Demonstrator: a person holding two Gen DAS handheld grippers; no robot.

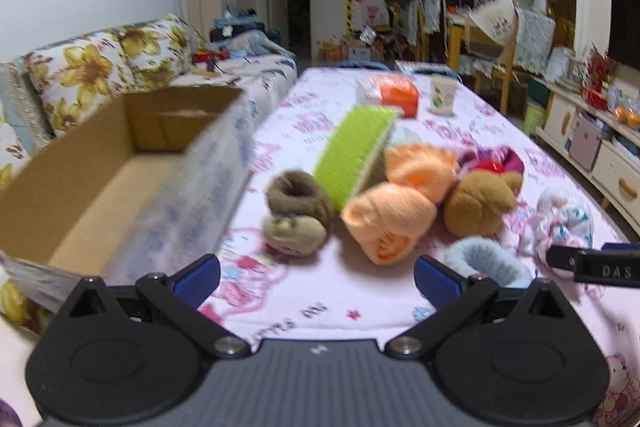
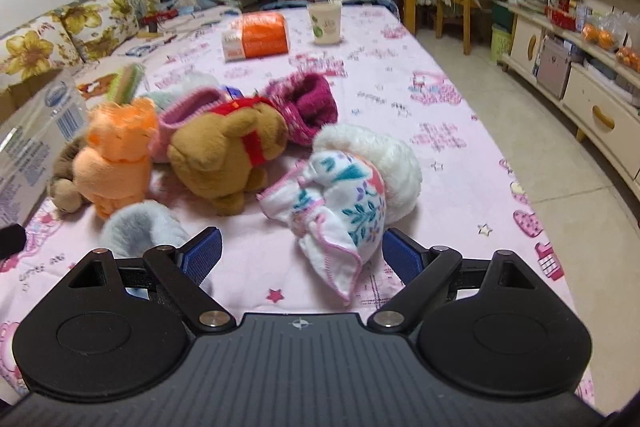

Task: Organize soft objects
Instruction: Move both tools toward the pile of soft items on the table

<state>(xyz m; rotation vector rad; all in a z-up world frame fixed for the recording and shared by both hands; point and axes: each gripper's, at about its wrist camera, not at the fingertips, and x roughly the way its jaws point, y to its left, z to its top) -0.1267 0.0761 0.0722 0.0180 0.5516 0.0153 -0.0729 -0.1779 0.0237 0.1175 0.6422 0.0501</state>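
fingers [image 1: 198,277] of the left gripper [image 1: 316,277] are spread apart and hold nothing, above the pink printed worktop [image 1: 320,299]; those of the right gripper [image 2: 300,255] are likewise released, with a floral cloth [image 2: 340,215] lying between their tips. soft things lie heaped mid-worktop: orange rolled cloths [image 1: 390,223], a brown plush bear [image 2: 228,155], a small brown plush [image 1: 294,219], a magenta knit piece [image 2: 308,103], a white fluffy piece [image 2: 384,159] touching the floral cloth, a pale blue fluffy ring [image 1: 486,259]. an open cardboard box [image 1: 100,179] stands left of the heap. farther back: orange package [image 2: 258,35], paper cup [image 2: 325,23].
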